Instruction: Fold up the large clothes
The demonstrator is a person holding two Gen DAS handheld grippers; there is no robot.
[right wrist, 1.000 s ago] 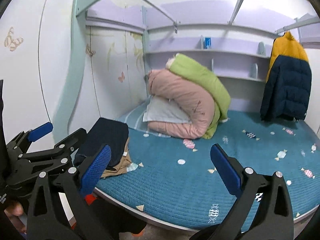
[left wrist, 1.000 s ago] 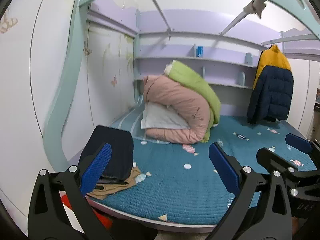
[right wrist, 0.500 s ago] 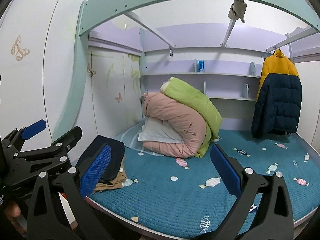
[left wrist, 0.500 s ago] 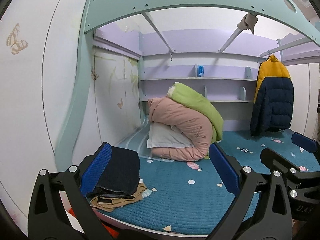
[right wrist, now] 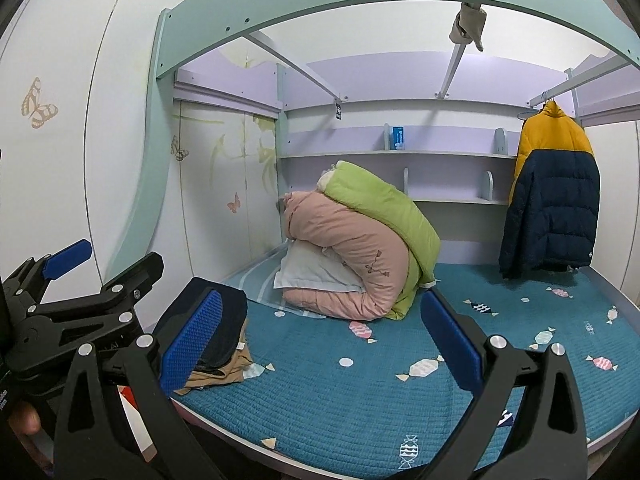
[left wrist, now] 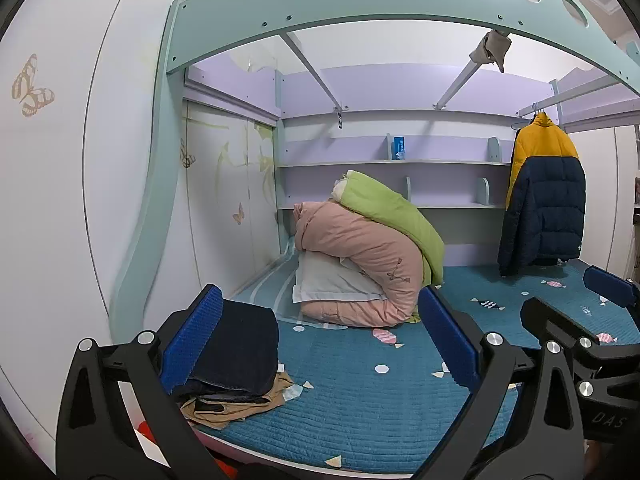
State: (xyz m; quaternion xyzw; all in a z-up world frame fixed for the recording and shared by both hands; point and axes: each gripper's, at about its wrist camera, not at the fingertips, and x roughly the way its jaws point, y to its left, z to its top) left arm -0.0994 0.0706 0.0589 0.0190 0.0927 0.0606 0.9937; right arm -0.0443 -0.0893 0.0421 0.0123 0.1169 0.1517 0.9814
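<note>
Noted folded dark clothes (left wrist: 240, 344) stacked at bed's (left wrist: 360, 408) near-left corner, ahead-left of both released, empty grippers, left gripper (left wrist: 316, 344) nearer than right gripper (right wrist: 320, 344); long axis unclear.

Folded clothes (left wrist: 236, 354) at bed (left wrist: 360, 408) front-left corner, quilts (left wrist: 372, 264) behind, jacket (left wrist: 544, 200) far right.

Bed: teal quilted mattress cover (left wrist: 352, 400), candy print.
Bedding: pink duvet (left wrist: 360, 256) rolled at the head, green duvet (left wrist: 396, 216) on top, white pillow (left wrist: 328, 284) tucked beneath.
Shelf: blue box (left wrist: 399, 148) upright.
Rail: yellow-navy puffer jacket (left wrist: 544, 200) hanging.
</note>
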